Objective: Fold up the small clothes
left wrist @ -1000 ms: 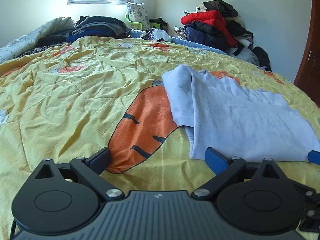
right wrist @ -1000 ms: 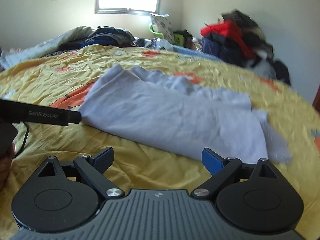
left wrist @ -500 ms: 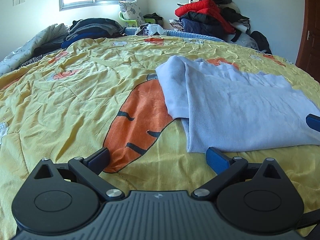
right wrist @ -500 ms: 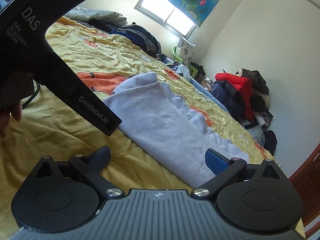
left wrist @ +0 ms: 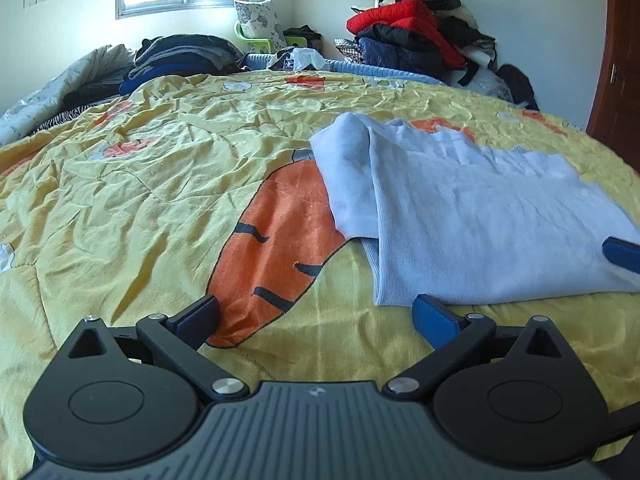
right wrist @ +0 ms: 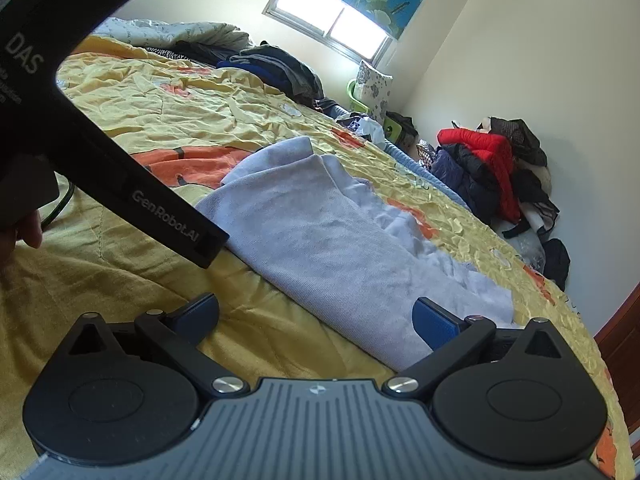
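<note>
Both tongs are seen spread wide with nothing between their fingers: the left tongs (left wrist: 316, 312) are held low over the bed (left wrist: 140, 200), just short of the near left corner of the garment, and the right tongs (right wrist: 316, 314) are tilted steeply over its near edge. Largest in view is the bed, covered by a crumpled yellow quilt with an orange carrot print (left wrist: 272, 248). On its right half a pale blue top (left wrist: 480, 232) is laid, already doubled along its left side, so that a folded flap is seen lying over the body. Along the far wall a heap of jackets (left wrist: 408, 44) and a stack of dark clothes (left wrist: 180, 56) are piled. A blue fingertip of the right tongs is caught at the right margin of the left view, over the cloth. For the next fold to be done well, both near corners should probably be pinched through all layers at once, lifted together at even height, and carried straight across, so that the edges are kept aligned and no layer is dragged.
</note>
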`<state>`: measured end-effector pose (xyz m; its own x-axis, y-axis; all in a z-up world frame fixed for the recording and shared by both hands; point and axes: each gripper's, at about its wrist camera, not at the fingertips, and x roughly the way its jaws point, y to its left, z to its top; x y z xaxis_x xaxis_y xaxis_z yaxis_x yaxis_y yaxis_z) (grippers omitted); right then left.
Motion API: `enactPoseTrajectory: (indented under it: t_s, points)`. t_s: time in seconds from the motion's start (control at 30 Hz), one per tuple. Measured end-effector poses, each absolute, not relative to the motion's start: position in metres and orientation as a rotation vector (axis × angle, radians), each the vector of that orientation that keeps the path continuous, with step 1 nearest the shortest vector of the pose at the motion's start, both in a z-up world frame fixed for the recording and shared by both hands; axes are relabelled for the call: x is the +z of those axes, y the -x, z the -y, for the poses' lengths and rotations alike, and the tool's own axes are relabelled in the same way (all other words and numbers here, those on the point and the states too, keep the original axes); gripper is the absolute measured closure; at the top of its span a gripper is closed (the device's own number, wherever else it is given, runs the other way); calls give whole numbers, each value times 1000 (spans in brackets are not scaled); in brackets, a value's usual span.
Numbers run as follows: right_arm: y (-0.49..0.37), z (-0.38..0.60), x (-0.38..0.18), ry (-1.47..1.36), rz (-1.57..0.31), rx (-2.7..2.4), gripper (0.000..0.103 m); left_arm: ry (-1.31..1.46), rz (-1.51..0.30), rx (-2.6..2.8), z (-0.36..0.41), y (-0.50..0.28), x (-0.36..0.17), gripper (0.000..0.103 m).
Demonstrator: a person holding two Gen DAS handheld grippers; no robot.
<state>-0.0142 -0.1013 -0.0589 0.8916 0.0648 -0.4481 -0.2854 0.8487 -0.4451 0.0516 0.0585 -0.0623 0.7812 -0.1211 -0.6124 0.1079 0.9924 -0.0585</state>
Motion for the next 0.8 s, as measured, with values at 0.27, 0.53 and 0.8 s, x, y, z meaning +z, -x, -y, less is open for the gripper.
enactPoseTrajectory:
  t_s: [0.27, 0.53, 0.8]
  points:
    - [2, 69, -63, 662, -383, 168, 1, 210, -721, -229, -92, -84, -47, 0]
    - [-21, 42, -65, 689, -346, 137, 1, 567, -842, -379, -118, -162, -49, 0]
    - [-43, 40, -64, 674, -353, 150, 1, 610, -856, -435, -105, -219, -52, 0]
